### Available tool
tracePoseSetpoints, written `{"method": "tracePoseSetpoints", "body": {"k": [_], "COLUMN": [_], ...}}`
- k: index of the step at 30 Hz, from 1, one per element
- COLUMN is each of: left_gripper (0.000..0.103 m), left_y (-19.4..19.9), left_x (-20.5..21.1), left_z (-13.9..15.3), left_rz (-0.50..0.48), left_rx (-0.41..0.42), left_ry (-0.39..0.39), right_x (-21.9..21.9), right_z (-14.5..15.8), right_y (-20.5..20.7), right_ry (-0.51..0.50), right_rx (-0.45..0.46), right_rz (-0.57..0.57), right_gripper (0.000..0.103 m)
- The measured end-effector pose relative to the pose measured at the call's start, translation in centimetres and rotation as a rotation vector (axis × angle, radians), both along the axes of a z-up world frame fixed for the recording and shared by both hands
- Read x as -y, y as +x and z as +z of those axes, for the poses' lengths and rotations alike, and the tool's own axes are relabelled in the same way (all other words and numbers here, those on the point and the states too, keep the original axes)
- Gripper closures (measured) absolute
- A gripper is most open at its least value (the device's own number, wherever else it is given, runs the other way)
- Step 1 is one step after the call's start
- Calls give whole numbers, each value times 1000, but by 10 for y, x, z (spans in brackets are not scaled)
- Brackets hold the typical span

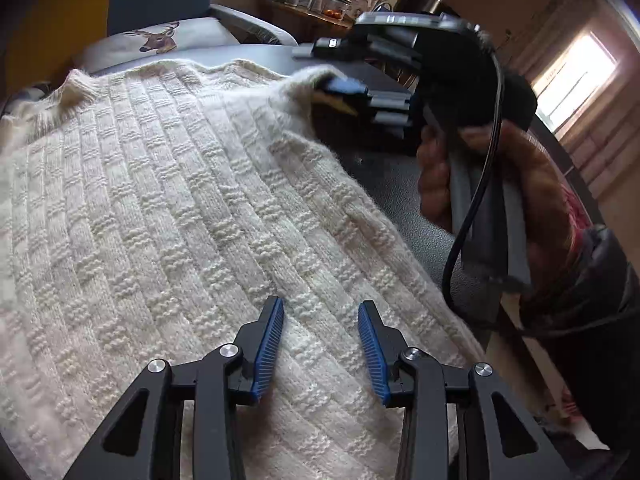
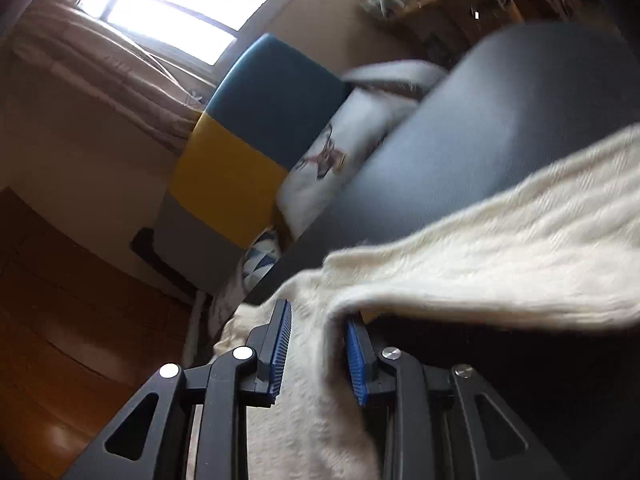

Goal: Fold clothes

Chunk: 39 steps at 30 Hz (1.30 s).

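Cream knit sweater (image 1: 168, 216) lies spread flat on dark table (image 1: 400, 184). Left gripper (image 1: 321, 344) hovers over it near its edge, jaws apart, nothing between them. Right gripper (image 2: 318, 344) has sweater's far corner between its pads, that edge lifted off table; whether pads pinch it, cannot tell

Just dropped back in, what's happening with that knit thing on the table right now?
A person is folding a cream knit sweater spread on a dark table, with a hand-held gripper in each hand. The right hand-held gripper has an edge of the sweater between its blue pads and lifts it off the table. The left hand-held gripper hangs over the sweater's near part with its jaws apart and nothing between them. A deer-print cushion lies beyond the table.
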State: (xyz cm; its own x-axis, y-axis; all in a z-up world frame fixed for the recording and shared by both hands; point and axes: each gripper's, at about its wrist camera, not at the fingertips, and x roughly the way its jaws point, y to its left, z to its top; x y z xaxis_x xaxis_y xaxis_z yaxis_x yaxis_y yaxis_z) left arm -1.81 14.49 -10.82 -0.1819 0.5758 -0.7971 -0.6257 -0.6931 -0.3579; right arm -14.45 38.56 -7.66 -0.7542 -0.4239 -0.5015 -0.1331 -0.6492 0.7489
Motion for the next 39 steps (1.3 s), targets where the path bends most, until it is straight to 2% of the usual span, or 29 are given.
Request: {"method": "tracePoseSetpoints", "body": {"k": [4,6,8,10,13,14,16,19,21,23,26,28,33,36,37,39], "left_gripper": [63,63,63,63,63,63,62,62,59,58,58,58,58,57,57,53], "left_y": [-9,-13,-16,-16,-18,-23,-34,-61,-89,-116,-157,-175,-216,-238,-246,-252], "left_x": [5,8,9,8,9,11,18,26,21,10,-9,-24,-71,-91,-94,-95], "left_z": [-3,-5,-5,-5,-2,1,10,31,45,53,57,56,33,11,3,1], "left_rz": [10,17,18,11,15,24,44,89,117,129,118,93,48,74,110,141], "left_rx": [53,77,85,72,75,93,97,10,-38,-85,-119,-128,-114,-80,-63,-56], "left_ry": [33,53,57,51,51,66,93,104,87,52,19,-4,-101,-172,-201,-181], "right_x": [-17,-17,-22,-30,-37,-37,-36,-39,-40,-41,-54,-70,-110,-130,-136,-140], "right_z": [-10,-23,-34,-38,-36,-31,-13,21,37,40,24,11,-17,-22,-23,-23], "right_y": [-16,-16,-7,7,27,34,44,54,49,34,10,4,1,6,6,8], "right_ry": [100,157,161,111,58,76,168,366,506,621,761,782,794,792,786,791], "right_rx": [140,215,258,256,316,326,306,218,164,170,285,340,433,390,381,361], "right_rz": [-23,5,20,27,79,112,160,166,140,120,93,76,-6,-53,-72,-89], "right_gripper": [78,78,78,78,77,76,76,76,76,76,76,76,76,75,75,75]}}
